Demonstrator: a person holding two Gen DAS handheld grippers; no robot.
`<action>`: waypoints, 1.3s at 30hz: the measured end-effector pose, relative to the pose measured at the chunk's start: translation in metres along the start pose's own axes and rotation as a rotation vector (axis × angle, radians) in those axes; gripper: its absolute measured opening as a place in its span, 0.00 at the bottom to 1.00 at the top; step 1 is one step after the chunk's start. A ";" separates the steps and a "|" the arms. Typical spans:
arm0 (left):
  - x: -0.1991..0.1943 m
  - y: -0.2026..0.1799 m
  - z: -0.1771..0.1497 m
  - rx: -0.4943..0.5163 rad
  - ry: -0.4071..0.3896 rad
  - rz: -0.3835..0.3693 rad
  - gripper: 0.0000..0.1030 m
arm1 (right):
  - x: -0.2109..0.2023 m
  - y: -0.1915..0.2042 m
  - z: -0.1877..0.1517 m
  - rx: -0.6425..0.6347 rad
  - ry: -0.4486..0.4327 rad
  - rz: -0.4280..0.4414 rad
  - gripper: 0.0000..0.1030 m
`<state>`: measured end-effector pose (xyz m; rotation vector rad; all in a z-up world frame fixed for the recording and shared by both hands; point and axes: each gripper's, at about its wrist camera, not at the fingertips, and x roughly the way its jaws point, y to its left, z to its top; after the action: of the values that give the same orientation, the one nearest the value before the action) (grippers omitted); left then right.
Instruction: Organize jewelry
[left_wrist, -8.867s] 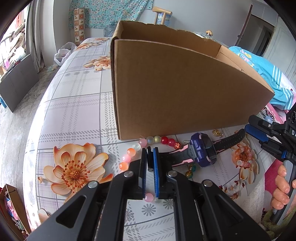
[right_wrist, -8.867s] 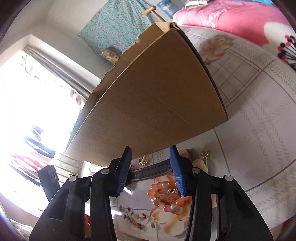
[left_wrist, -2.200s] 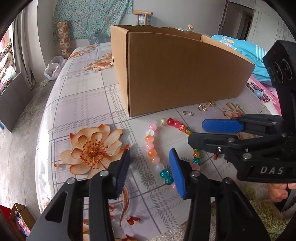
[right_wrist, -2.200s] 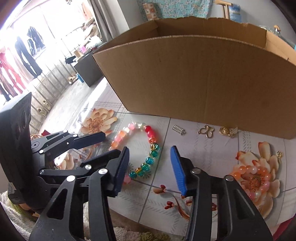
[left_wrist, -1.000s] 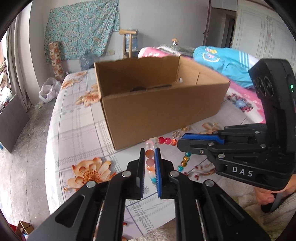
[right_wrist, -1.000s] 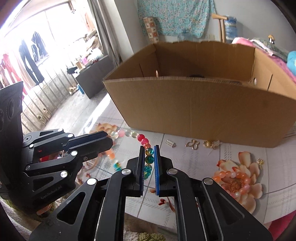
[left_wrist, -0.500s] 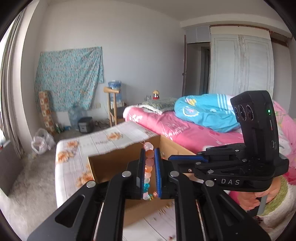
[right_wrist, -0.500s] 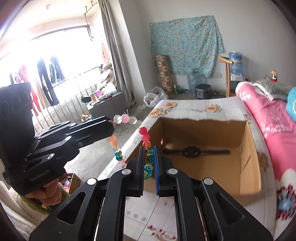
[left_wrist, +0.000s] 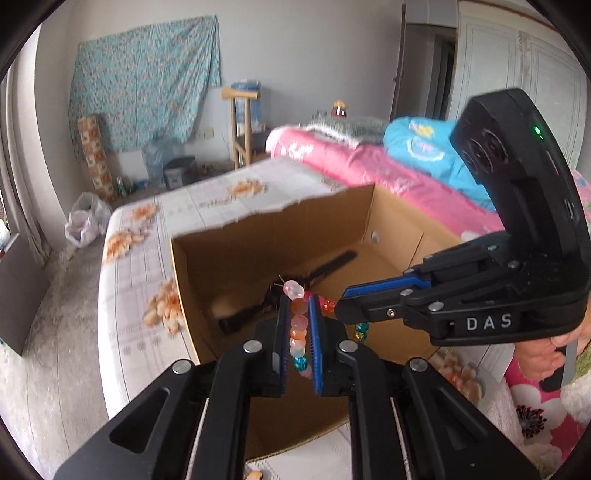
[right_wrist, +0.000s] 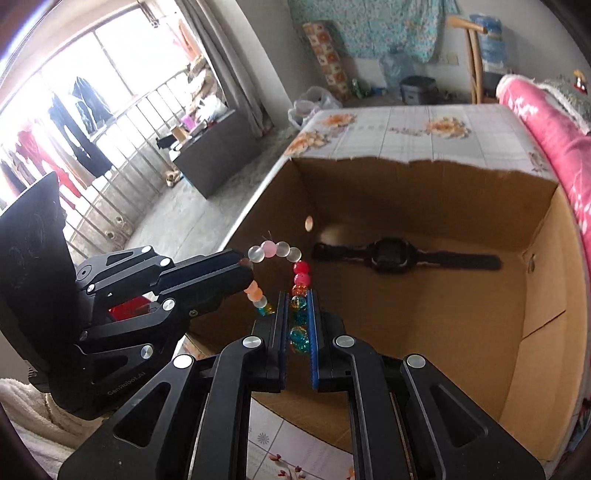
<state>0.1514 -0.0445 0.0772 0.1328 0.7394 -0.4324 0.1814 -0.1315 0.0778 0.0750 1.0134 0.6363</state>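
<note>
Both grippers hold one multicoloured bead bracelet over the near wall of an open cardboard box. My left gripper is shut on its pink and orange beads. My right gripper is shut on its red, amber and teal beads. The bracelet arches between the two grippers above the box's inside. A dark watch lies flat on the box floor; it also shows in the left wrist view, partly hidden behind the beads.
The box stands on a floral tablecloth. A pink bed with a blue pillow is to the right. A wooden stool and a dark cabinet stand on the floor beyond.
Both grippers, shut on the bracelet, have tilted down and moved forward over the box. The inside of the box and the watch now fill the views.
</note>
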 end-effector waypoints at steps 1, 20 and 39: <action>0.004 0.001 -0.005 0.002 0.026 -0.002 0.09 | 0.008 -0.001 -0.001 0.003 0.034 0.001 0.07; 0.005 0.020 -0.018 -0.014 0.020 0.092 0.12 | -0.011 -0.029 0.008 0.107 -0.014 -0.005 0.28; -0.018 -0.044 -0.138 -0.085 0.090 -0.022 0.30 | -0.070 -0.030 -0.163 0.225 -0.104 -0.074 0.30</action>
<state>0.0348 -0.0417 -0.0101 0.0649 0.8468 -0.4174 0.0380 -0.2297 0.0328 0.2645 0.9797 0.4450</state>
